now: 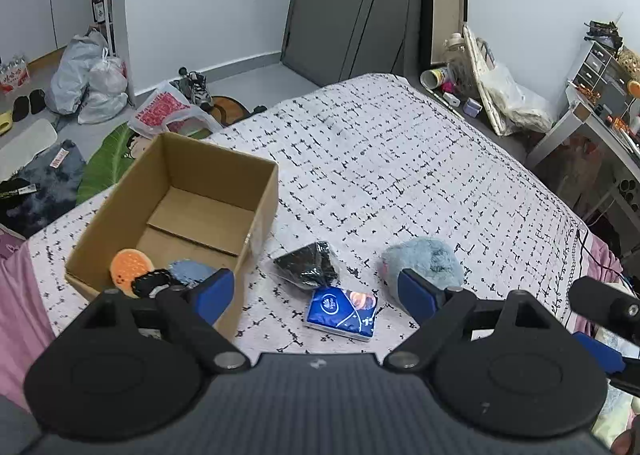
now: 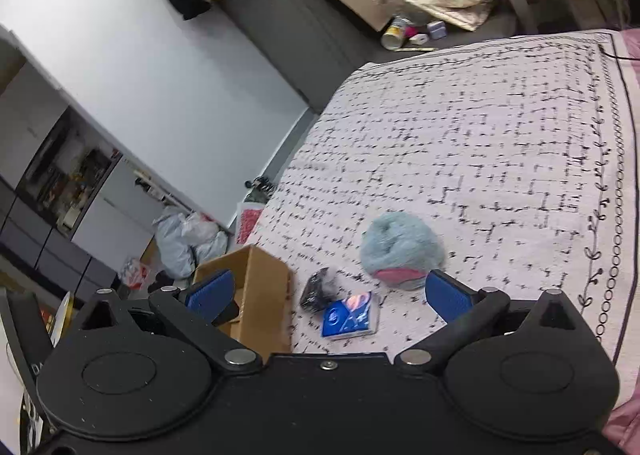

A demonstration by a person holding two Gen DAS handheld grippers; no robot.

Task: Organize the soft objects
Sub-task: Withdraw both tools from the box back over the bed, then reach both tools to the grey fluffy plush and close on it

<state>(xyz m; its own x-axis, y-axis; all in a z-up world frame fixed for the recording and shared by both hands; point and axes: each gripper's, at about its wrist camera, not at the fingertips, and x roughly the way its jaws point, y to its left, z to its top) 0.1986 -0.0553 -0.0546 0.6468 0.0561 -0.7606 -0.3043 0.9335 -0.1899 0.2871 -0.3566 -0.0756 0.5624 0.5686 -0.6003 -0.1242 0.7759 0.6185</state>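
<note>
- left gripper: fingers spread wide, nothing between them, above the bed
- right gripper: fingers also wide, empty
- nearest on the quilt: blue tissue pack, black bagged item just behind it
- fluffy blue plush to the right, apart from both
- cardboard box on the left, open; orange toy and grey-blue soft item in its near corner
</note>
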